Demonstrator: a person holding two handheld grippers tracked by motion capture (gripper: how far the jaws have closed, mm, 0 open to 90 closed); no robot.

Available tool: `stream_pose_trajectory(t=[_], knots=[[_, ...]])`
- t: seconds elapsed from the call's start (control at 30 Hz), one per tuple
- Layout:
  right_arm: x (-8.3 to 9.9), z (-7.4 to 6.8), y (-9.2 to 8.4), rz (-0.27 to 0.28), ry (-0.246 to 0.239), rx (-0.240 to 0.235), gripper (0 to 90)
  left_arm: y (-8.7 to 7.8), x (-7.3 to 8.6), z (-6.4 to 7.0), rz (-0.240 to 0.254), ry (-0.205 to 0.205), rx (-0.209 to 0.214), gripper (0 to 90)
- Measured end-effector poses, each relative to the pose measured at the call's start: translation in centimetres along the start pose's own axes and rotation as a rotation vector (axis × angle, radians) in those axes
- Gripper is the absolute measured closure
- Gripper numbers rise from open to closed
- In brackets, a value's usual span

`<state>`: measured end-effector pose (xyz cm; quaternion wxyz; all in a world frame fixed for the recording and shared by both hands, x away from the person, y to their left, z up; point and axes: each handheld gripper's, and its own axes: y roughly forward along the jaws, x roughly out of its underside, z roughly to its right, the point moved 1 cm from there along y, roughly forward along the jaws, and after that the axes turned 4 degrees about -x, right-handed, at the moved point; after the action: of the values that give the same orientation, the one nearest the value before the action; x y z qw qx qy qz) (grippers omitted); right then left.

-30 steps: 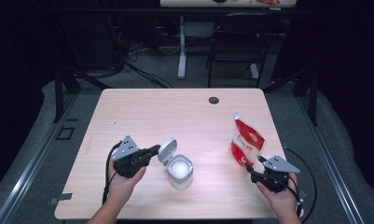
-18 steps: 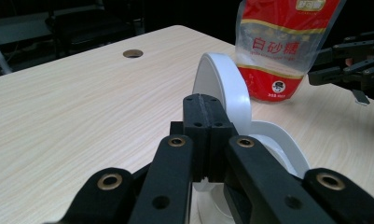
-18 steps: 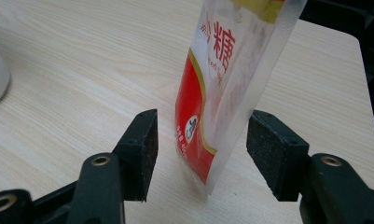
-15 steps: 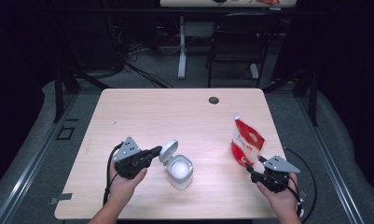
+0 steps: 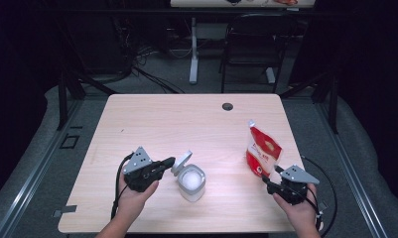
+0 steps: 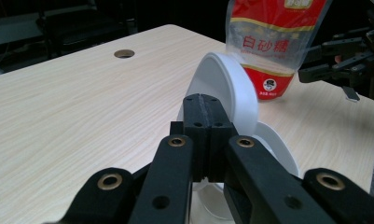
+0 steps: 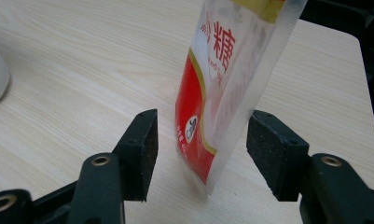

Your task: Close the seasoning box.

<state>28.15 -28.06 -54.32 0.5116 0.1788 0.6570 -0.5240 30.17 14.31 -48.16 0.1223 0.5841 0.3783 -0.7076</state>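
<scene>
Toward the near edge of the wooden surface (image 5: 152, 124), left tongs (image 5: 167, 161) pressed together, apparently pinching the raised white lid (image 6: 226, 91) of a white container (image 5: 191, 182) that sits near the middle front. Container open, white contents visible inside. Right tongs (image 7: 201, 151) spread wide, the lower edge of a sugar pouch (image 5: 261, 151) standing between the pads, neither pad touching it. Pouch upright, red and clear with red lettering, top corner cut, near the right edge. Far half of the surface bare apart from a cable hole (image 5: 228, 106); broad open room between container and pouch.
</scene>
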Motion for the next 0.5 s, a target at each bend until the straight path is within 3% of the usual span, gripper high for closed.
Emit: stream_pose_trajectory(t=[0.2, 0.5], knots=[[0.0, 0.0, 0.0, 0.009, 0.005, -0.002, 43.9, 0.7, 0.3, 0.8, -0.028, 0.023, 0.024, 90.0], [0.0, 0.0, 0.0, 0.009, 0.006, -0.001, 43.9, 0.7, 0.3, 1.2, -0.026, 0.029, 0.036, 90.0]])
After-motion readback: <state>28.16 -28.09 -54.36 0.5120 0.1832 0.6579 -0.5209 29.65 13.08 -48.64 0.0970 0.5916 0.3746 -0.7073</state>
